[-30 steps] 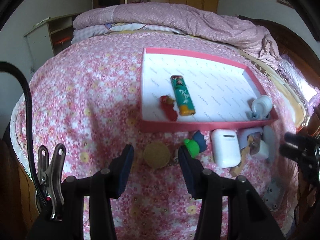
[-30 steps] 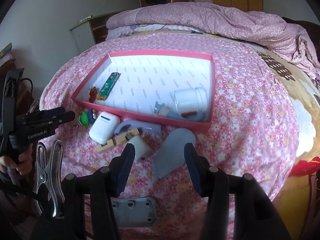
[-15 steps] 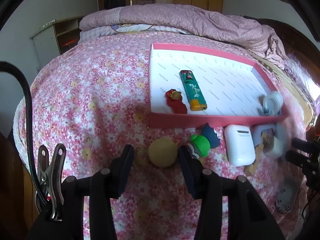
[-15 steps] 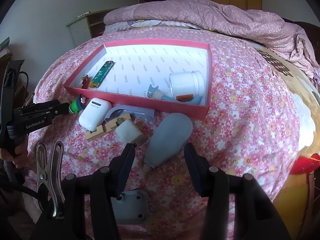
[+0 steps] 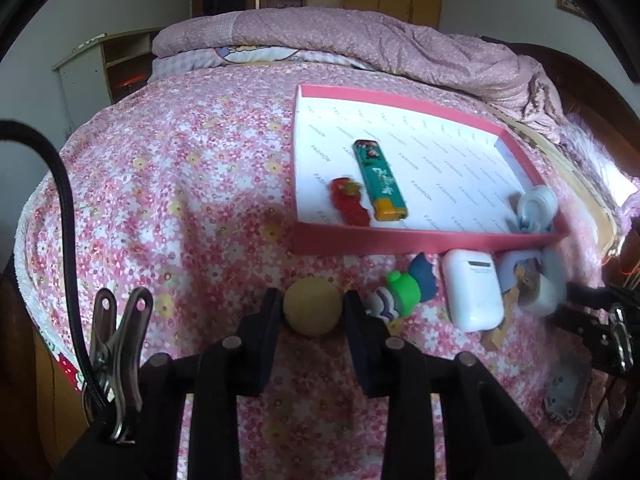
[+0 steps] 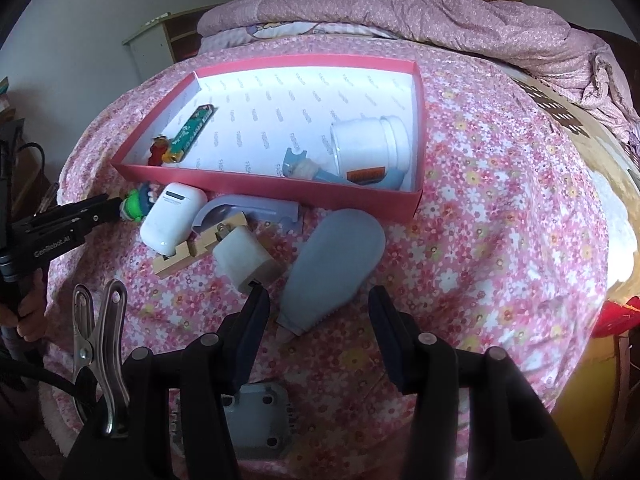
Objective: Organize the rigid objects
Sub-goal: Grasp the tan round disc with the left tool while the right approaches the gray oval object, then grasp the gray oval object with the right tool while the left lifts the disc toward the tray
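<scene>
1. Left wrist cam sits right behind its own fingers, tilted down at the bed, super close to the cover. The red tray is ahead and off to its right.
2. Right wrist cam has the same behind-the-fingers setup, also angled down, with the tray ahead and slightly left.
3. Both views catch the tray, the white earbud case and the folded quilt at the far end.
4. Each cam sees the other gripper at its edge.
</scene>
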Motion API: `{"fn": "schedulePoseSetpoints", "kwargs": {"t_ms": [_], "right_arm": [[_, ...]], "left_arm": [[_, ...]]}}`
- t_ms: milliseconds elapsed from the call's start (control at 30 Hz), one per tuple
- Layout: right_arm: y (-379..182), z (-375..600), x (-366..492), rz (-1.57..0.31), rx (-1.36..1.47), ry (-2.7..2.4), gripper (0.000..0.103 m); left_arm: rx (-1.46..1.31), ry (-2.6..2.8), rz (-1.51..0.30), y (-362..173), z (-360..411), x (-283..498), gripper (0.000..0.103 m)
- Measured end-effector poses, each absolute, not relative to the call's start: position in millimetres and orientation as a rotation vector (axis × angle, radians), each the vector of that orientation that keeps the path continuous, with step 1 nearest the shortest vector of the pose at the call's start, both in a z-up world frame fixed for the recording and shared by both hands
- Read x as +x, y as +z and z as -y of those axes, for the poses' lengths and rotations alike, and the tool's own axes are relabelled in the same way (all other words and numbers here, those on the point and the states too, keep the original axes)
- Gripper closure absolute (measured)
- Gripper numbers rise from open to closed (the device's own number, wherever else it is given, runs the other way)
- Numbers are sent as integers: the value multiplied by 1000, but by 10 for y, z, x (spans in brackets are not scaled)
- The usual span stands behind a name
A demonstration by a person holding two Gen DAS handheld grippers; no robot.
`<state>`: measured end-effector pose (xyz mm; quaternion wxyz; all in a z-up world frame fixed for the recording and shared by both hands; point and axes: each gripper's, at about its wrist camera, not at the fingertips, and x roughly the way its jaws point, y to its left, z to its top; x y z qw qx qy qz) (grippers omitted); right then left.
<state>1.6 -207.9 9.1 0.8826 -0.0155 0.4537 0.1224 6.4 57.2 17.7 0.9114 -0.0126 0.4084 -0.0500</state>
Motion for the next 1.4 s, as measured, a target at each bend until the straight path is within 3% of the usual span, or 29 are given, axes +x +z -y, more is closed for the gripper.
{"fn": "schedulePoseSetpoints", "kwargs": {"t_ms": [533,800,1400], "right_arm": [[66,2035,162,-941,-48,229,44],[77,2175,163,-938,8,220,61],[239,2360,-16,-896,163,307,64]], "left_arm": [[-55,-120,-813,313,-597,-19,70],[-54,-125,-803,393,-557,-55,70],[-24,-208,-781,638,-217,76,70]]}}
